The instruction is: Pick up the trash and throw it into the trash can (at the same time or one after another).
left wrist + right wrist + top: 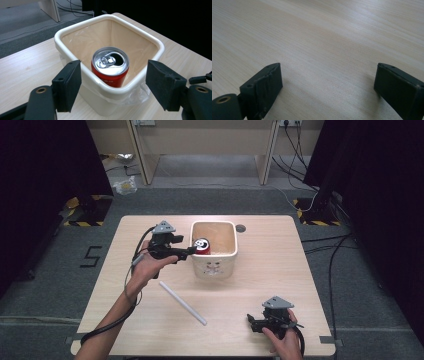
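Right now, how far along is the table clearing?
Done: the red can stands upright inside the lined cream bin. In hand: nothing; the left gripper sits open at the bin's near rim, pads clear of the can. The right gripper rests open over bare table. Probably left: the white tube lying on the table.

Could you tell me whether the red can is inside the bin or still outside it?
Inside. The red can stands upright within the cream bin, against its near wall, pull-tab top facing up.
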### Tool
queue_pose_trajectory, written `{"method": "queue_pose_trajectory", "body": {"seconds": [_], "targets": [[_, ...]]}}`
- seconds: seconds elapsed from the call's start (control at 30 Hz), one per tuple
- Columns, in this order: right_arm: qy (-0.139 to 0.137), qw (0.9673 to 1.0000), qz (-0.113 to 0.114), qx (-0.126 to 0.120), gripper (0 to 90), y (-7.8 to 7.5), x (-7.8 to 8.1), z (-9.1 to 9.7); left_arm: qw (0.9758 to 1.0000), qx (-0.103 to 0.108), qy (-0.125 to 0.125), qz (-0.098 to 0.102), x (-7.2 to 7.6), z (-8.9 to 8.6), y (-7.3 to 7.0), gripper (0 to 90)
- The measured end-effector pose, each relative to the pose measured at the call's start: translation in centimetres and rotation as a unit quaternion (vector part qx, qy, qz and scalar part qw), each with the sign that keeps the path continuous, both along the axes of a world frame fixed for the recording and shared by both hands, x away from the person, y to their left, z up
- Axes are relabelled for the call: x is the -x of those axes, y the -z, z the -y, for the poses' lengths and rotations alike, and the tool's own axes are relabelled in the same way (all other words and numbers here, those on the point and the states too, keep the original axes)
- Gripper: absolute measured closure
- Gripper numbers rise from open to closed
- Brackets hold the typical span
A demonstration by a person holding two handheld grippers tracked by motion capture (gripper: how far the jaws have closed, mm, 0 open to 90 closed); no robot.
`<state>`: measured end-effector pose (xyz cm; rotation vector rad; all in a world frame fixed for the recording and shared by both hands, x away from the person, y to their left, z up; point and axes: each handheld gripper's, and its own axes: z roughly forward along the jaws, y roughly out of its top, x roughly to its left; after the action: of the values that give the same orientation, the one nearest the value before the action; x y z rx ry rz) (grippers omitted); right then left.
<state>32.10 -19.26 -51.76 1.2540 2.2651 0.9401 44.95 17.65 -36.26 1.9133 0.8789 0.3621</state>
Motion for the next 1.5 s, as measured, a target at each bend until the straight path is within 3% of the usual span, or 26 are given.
{"method": "queue_pose_trajectory", "body": {"seconds": [0.37,0.77,0.97,1.1,1.27,1.5], "targets": [[0.0,1.0,0.0,0.0,8.3,0.0,0.0,0.0,0.9998,0.018,-0.003,0.003,2.4,-1.7,0.8,28.3],[0.0,1.0,-0.001,0.0,8.3,0.0,0.0,0.0,0.9995,0.009,-0.027,-0.011,4.8,-4.0,4.0,28.0],[0.0,1.0,-0.001,0.0,8.2,0.0,0.0,0.0,0.9993,0.003,-0.033,-0.019,5.7,-4.0,5.7,28.0],[0.0,1.0,-0.001,0.0,8.3,0.0,0.0,0.0,0.9985,0.01,-0.036,-0.039,6.7,-4.0,7.5,28.0],[-0.001,1.0,0.0,0.0,8.3,0.0,0.0,0.0,0.9975,0.0,-0.046,-0.053,7.7,-4.0,9.7,28.2],[0.0,1.0,-0.001,0.0,8.3,0.0,0.0,0.0,0.9966,-0.01,-0.059,-0.056,8.2,-4.4,10.8,28.3]]}}
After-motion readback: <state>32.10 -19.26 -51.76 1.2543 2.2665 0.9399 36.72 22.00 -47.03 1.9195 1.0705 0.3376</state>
